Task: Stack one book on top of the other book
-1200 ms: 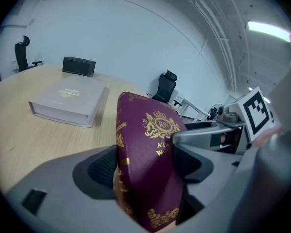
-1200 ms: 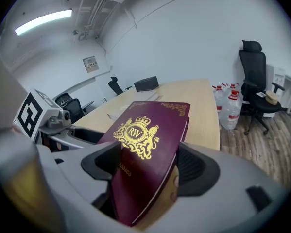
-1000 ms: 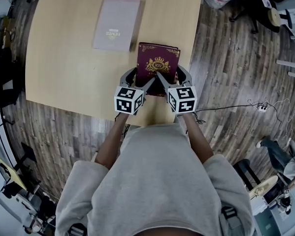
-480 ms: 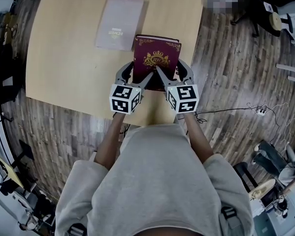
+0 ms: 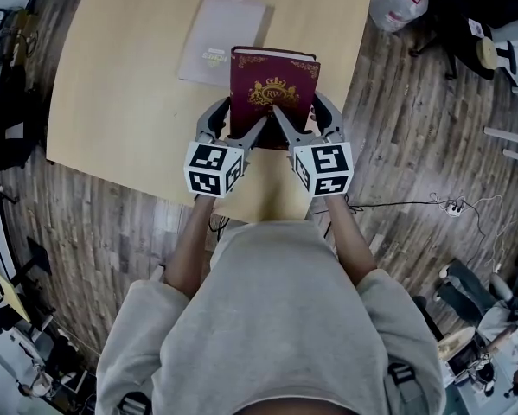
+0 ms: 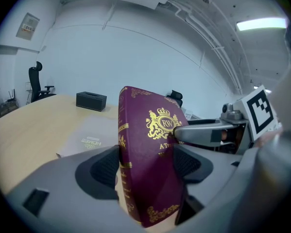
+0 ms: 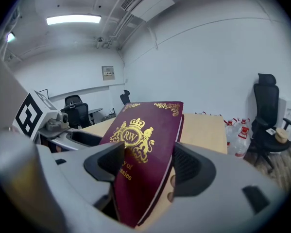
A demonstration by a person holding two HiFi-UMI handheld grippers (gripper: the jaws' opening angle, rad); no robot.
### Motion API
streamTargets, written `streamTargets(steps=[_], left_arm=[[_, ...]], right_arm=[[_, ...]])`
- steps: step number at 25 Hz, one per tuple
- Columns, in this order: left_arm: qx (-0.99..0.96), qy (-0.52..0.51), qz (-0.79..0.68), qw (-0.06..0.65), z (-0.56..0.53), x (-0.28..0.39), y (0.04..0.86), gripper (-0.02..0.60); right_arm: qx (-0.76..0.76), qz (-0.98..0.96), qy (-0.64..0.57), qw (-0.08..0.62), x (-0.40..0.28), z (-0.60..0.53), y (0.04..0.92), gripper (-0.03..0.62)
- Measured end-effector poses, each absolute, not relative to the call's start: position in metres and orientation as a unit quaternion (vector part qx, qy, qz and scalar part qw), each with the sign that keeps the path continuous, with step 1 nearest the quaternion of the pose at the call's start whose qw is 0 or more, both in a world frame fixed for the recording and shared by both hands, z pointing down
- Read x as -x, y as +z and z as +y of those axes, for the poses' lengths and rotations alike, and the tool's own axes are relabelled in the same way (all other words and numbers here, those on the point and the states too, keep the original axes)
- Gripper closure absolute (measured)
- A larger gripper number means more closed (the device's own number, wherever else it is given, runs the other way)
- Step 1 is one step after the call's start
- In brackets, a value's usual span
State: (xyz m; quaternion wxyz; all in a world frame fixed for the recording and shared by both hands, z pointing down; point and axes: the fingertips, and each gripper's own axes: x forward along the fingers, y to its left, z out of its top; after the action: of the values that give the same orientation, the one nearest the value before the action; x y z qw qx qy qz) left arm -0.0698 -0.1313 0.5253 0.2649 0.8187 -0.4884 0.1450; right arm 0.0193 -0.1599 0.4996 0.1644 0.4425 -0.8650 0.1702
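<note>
So far, the gold-crested maroon hardcover book (image 5: pixel 272 93) hangs clamped in the left gripper (image 5: pixel 234 126) and right gripper (image 5: pixel 303 121), just beside the flat pale-grey paperback book (image 5: pixel 220 50); setting it on top remains.

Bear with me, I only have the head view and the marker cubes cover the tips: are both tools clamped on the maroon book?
Observer: In the left gripper view the left tool has the maroon book pinched between its pads, near the spine.
Operator: And the right one?
Observer: The right tool grips it too, one pad on the front cover.
Operator: Anything farther back that my view cuts off?
Observer: A black box on the table, past the grey book.
</note>
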Motion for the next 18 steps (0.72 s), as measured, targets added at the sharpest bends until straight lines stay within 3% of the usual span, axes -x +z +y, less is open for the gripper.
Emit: streamTargets(steps=[18], left_arm=[[-0.793, 0.114, -0.550, 0.238, -0.158, 0.132, 0.477, 0.229]], right_arm=[[-0.391, -0.901, 0.117, 0.146, 0.045, -0.195, 0.447, 0.298]])
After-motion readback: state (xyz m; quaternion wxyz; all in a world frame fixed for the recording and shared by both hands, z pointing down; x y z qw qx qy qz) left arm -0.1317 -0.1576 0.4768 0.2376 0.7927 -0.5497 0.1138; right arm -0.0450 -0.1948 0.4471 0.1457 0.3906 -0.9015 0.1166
